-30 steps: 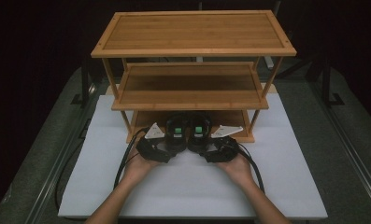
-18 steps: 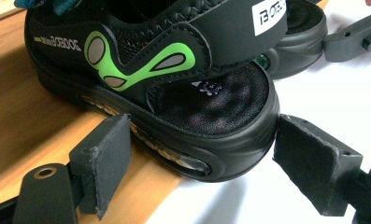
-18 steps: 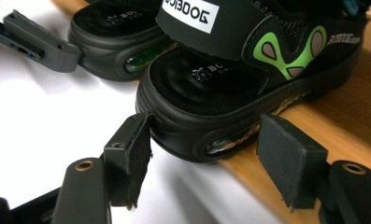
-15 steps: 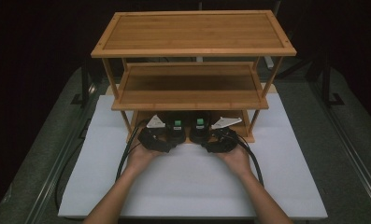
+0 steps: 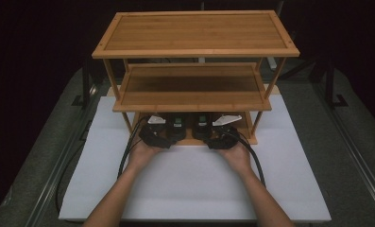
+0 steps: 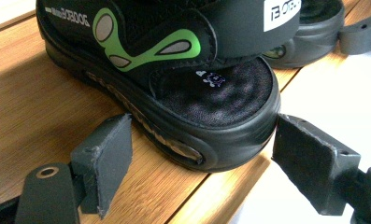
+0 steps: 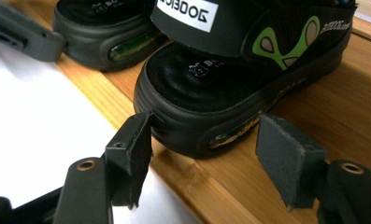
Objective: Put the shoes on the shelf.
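Black sandals, left sandal (image 6: 174, 79) and right sandal (image 7: 230, 84), centre frame on the bamboo shelf (image 6: 38, 116); my jaws stand open around each heel, not gripping.

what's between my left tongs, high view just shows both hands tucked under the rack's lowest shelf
observer: The left tongs are open around the heel of a black sandal with green markings, with a gap on each side.
operator: and the right ones
observer: The right tongs are open around the heel of the second sandal. One side sits very close to the sole and the other is clearly apart.
operator: where do the shoes sit
observer: Both rest side by side on the bottom shelf, with their heels at its front edge.
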Action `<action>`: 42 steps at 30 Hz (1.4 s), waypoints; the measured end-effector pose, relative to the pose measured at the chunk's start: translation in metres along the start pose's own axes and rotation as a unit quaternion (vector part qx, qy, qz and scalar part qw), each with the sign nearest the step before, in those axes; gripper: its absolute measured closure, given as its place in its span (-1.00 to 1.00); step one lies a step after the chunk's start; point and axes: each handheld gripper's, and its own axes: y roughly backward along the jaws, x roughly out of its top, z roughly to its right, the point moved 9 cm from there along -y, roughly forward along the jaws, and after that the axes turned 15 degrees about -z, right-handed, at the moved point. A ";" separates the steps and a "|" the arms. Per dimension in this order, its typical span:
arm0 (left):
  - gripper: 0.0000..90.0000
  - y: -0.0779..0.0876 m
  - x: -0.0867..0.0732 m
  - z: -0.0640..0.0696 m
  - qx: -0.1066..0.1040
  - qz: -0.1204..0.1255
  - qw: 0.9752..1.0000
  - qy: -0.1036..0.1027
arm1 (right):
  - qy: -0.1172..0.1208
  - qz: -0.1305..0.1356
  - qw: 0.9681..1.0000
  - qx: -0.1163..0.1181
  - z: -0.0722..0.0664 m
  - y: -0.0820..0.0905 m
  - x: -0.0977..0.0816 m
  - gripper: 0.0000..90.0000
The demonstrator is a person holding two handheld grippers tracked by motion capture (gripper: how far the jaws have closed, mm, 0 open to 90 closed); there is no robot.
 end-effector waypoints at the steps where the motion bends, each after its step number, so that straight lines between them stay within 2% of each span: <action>1: -0.56 0.000 0.000 0.000 -0.001 0.000 1.000 0.001 | 0.001 0.000 1.000 -0.002 0.000 -0.001 0.000 -0.21; 6: -0.56 0.001 0.000 0.001 -0.005 0.003 1.000 0.003 | -0.007 0.005 1.000 0.005 0.001 -0.001 0.000 -0.21; 11: -0.57 0.008 0.001 0.005 -0.010 0.006 1.000 -0.002 | -0.011 0.014 0.999 0.029 -0.004 0.003 -0.001 -0.24; 15: -0.58 0.014 -0.003 0.009 -0.013 0.003 1.000 -0.006 | -0.009 0.015 0.999 0.031 -0.004 0.008 -0.003 -0.27; 16: -0.59 0.016 -0.005 0.010 -0.012 -0.001 1.000 -0.008 | -0.014 0.018 0.999 0.042 -0.008 0.010 -0.004 -0.27; 18: -0.62 0.018 -0.009 0.013 -0.016 0.000 1.000 -0.005 | -0.009 0.016 0.999 0.035 -0.007 0.013 -0.008 -0.30; 20: -0.62 0.023 -0.013 0.014 -0.015 -0.003 1.000 -0.011 | -0.014 0.018 0.999 0.035 -0.007 0.018 -0.013 -0.34; 27: -0.70 0.032 -0.025 0.018 -0.011 -0.008 1.000 -0.012 | -0.023 0.016 0.998 0.048 -0.003 0.034 -0.029 -0.52; 35: -0.95 0.042 -0.036 0.019 -0.011 -0.011 1.000 -0.002 | -0.032 0.020 0.998 0.058 0.000 0.048 -0.039 -0.70; 38: -0.97 0.048 -0.037 0.021 -0.007 -0.003 1.000 -0.006 | -0.042 0.019 0.998 0.049 0.003 0.052 -0.043 -0.75; 42: -0.97 0.055 -0.045 0.022 -0.004 0.000 1.000 -0.010 | -0.045 0.028 0.997 0.056 0.004 0.061 -0.048 -0.86</action>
